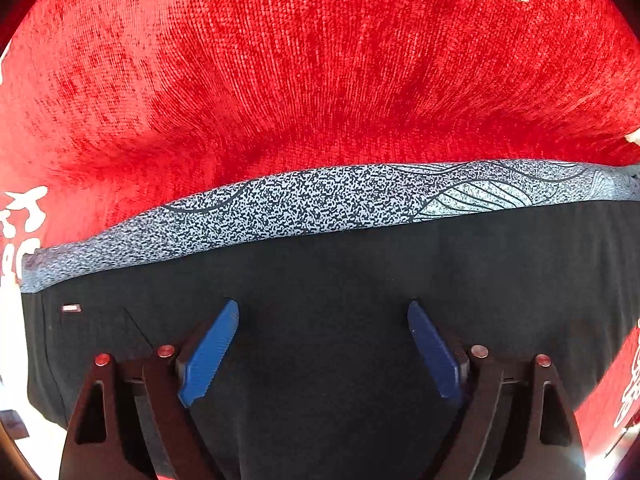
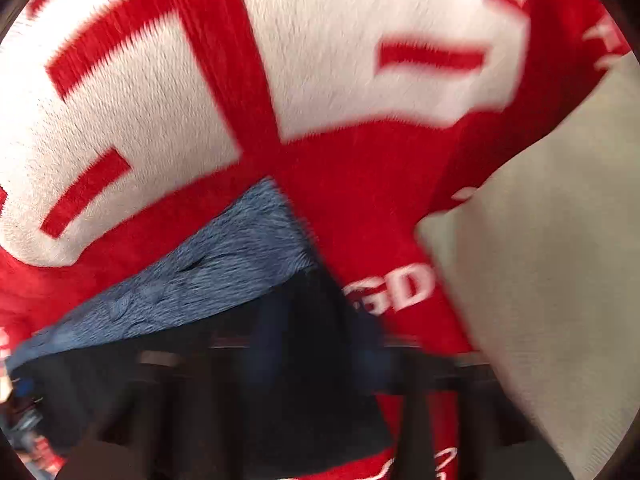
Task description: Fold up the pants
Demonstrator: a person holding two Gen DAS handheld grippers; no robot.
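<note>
Black pants (image 1: 320, 272) lie flat on a red blanket (image 1: 320, 80). A speckled grey band (image 1: 304, 208) runs along their far edge. My left gripper (image 1: 323, 312) points down over the black cloth, open, with its blue pads (image 1: 212, 356) wide apart and nothing pinched between them. In the right wrist view the picture is smeared. A corner of the pants (image 2: 200, 380) with the grey-blue band (image 2: 208, 276) lies under my right gripper (image 2: 316, 344). Its fingers show only as dark streaks, so I cannot make out how the jaws stand.
The red blanket (image 2: 340, 208) carries large white characters (image 2: 140, 120) and covers the whole surface. A beige cushion or cloth (image 2: 540, 280) lies on it at the right, close to the pants' corner.
</note>
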